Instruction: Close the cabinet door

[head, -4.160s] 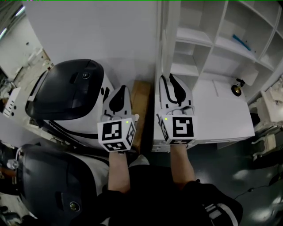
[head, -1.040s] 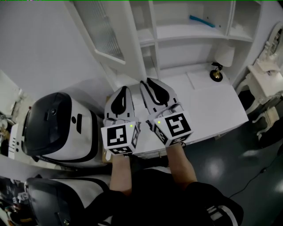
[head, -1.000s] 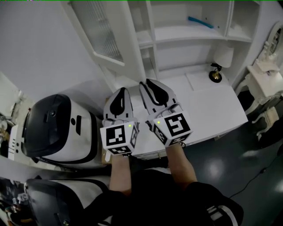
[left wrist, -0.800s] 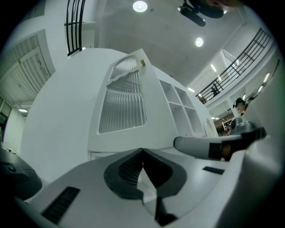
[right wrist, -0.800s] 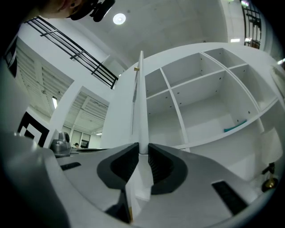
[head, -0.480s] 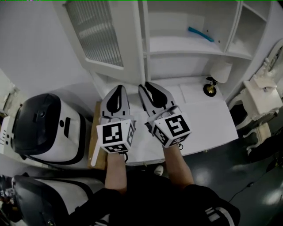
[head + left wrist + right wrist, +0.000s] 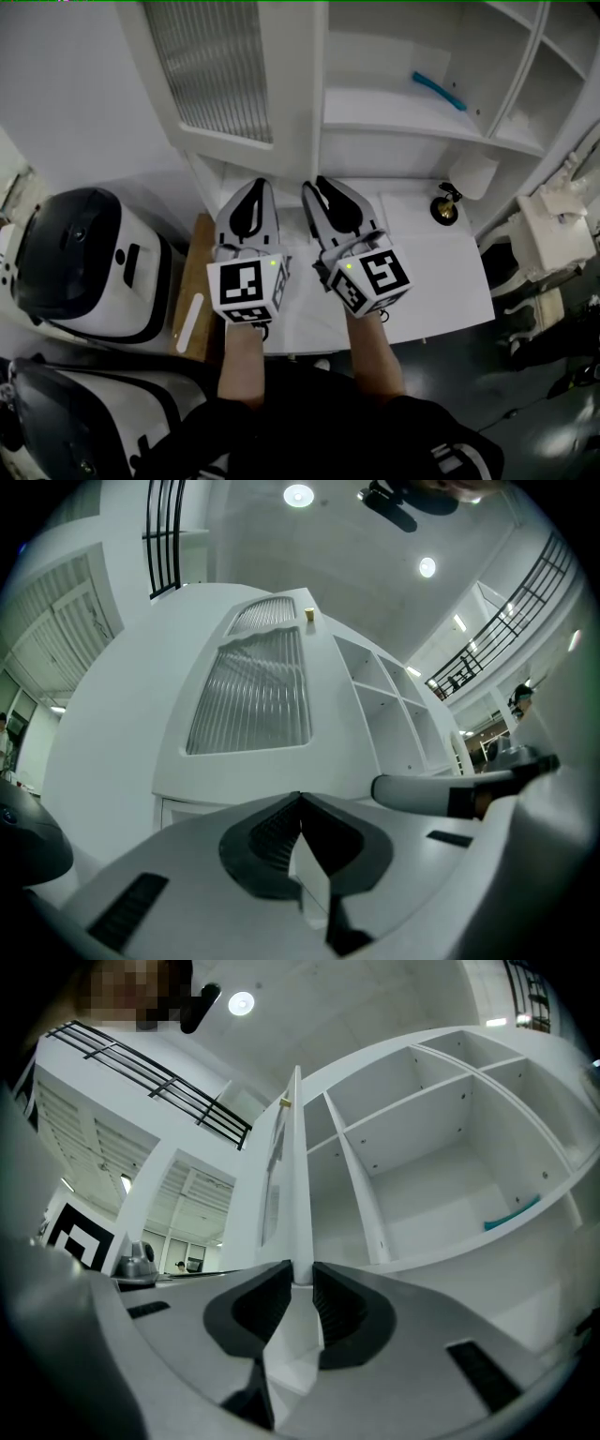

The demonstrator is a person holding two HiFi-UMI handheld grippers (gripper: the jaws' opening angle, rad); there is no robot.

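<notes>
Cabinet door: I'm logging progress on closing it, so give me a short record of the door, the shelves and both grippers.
cabinet door: open, swung out from the shelves
shelves: exposed; a blue thing lies on one
left gripper: jaws together, nothing between them, aimed at the door's glass face
right gripper: jaws slightly apart, just been opening; the door's edge lines up with the gap, not clamped
task state: door not yet closed
</notes>
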